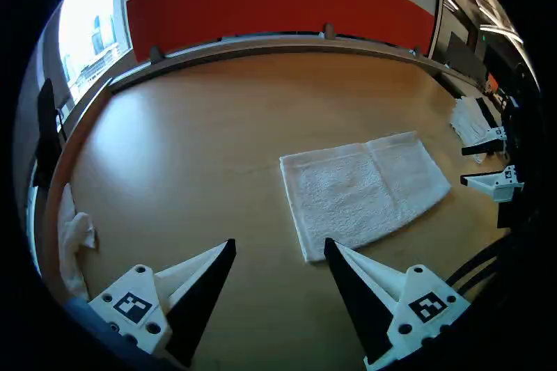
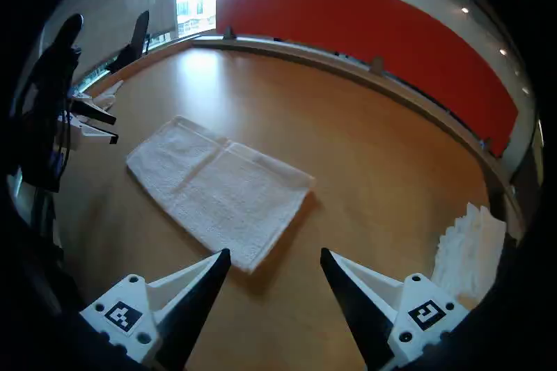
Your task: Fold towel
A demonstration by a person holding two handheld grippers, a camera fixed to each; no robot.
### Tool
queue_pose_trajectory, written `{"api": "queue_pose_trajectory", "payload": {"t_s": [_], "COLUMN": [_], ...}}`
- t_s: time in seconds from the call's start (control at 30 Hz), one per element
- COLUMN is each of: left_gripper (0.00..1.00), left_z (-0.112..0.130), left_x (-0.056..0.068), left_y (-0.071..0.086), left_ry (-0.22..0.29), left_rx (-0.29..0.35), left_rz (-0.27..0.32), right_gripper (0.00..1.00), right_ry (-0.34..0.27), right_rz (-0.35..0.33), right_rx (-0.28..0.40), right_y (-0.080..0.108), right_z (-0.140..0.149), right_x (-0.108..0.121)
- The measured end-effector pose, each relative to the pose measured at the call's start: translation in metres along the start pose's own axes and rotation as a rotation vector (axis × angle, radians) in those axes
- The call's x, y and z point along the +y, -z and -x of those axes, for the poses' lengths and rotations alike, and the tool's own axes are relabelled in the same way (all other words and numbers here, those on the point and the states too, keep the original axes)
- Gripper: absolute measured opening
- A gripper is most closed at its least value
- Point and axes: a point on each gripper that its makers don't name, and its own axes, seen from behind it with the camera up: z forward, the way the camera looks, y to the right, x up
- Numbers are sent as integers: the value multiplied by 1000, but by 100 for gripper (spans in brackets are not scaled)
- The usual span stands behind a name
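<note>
The white towel [image 1: 362, 193] lies flat in a neat rectangle near the middle of the wooden worktop [image 1: 209, 134] — nothing touches it. The left claw [image 1: 278, 249] hangs by one corner, fingers spread wide and empty. The right claw [image 2: 273, 254] is on the other side — also spread, holding nothing. A stack of white cloths [image 2: 473, 253] sits apart near the worktop's edge, and a red partition [image 2: 362, 23] runs behind.

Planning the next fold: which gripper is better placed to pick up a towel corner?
Probably right, narrowly: a corner of the towel lies between the fingers of the open right gripper; the left gripper, also open, is nearly as close.
</note>
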Motion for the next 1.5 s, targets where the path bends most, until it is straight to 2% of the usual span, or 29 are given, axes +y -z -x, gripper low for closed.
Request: {"api": "queue_pose_trajectory", "payload": {"t_s": [0.37, 0.57, 0.7, 1.0, 1.3, 1.5], "left_gripper": [94, 94, 94, 94, 94, 94], "left_z": [8, 11, 13, 21, 21, 22], "left_x": [-13, -15, -17, -22, -27, -28], "left_y": [21, 30, 37, 49, 58, 60], "left_ry": [51, 70, 84, 127, 143, 149], "left_rx": [21, 29, 33, 40, 53, 55], "left_rz": [-47, -62, -77, -99, -109, -110], "right_gripper": [100, 98, 86, 66, 38, 37], "right_ry": [37, 55, 68, 85, 100, 99], "right_rz": [-34, -66, -96, -140, -183, -190], "right_rx": [-13, -32, -51, -87, -107, -120], "right_y": [-8, -14, -17, -23, -26, -29], "right_z": [2, 9, 16, 27, 31, 33], "right_x": [-3, -8, -13, -19, -25, -24]}}
